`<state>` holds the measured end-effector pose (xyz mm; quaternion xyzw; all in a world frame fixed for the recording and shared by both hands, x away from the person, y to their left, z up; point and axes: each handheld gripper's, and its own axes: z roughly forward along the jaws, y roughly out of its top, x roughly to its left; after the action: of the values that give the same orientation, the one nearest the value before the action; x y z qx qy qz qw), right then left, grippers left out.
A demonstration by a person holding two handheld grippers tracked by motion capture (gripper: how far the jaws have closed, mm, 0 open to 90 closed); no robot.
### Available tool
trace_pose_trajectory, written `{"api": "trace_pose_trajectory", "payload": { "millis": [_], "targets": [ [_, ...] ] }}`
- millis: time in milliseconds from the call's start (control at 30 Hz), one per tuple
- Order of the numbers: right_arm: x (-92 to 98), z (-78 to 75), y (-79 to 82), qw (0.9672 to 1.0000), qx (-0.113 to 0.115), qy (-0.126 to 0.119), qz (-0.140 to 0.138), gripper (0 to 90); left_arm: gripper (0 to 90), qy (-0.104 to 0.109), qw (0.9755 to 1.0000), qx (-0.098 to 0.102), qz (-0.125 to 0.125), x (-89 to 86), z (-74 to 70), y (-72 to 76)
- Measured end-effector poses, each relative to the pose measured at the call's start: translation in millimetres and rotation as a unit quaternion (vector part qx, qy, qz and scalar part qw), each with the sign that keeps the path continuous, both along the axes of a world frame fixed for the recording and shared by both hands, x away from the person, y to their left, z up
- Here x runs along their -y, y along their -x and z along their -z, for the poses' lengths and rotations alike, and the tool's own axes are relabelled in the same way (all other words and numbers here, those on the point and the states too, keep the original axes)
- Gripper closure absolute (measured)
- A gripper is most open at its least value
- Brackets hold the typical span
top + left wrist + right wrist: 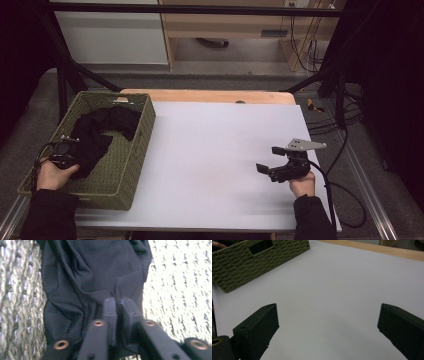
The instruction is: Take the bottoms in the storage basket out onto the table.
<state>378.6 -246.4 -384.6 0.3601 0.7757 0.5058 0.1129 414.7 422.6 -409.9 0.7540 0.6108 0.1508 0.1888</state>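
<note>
A black cloth (102,130) lies crumpled inside a green woven basket (145,125) at the table's left. My left gripper (69,150) reaches into the basket at its near left side, held by a hand. In the left gripper view its jaws stand nearly together, and the left gripper (117,303) is shut on a fold of the black cloth (87,272), with the basket's weave (180,290) on both sides. My right gripper (269,159) rests low over the white table top at the right, jaws wide apart. The right gripper (328,322) holds nothing.
A white sheet (215,145) covers the table, with a wooden strip (210,96) along the far edge. The basket (242,262) stands far left in the right gripper view, handle cut-out facing it. Black frame bars and cables flank the table.
</note>
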Motion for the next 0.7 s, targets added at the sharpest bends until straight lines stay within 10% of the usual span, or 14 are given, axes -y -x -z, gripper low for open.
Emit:
{"api": "trace_pose_trajectory", "payload": {
  "millis": [600,700],
  "targets": [
    [0.8,-0.8,0.3,1.0,0.002,-0.002,0.002,3.9,88.3,0.034,0.9956,0.021,0.084,8.1,-5.2,5.8],
    [1.2,-1.4,0.5,1.0,0.003,-0.003,0.002,4.0,71.8,0.046,0.9954,0.045,0.071,6.0,-10.5,6.3]
  ]
}}
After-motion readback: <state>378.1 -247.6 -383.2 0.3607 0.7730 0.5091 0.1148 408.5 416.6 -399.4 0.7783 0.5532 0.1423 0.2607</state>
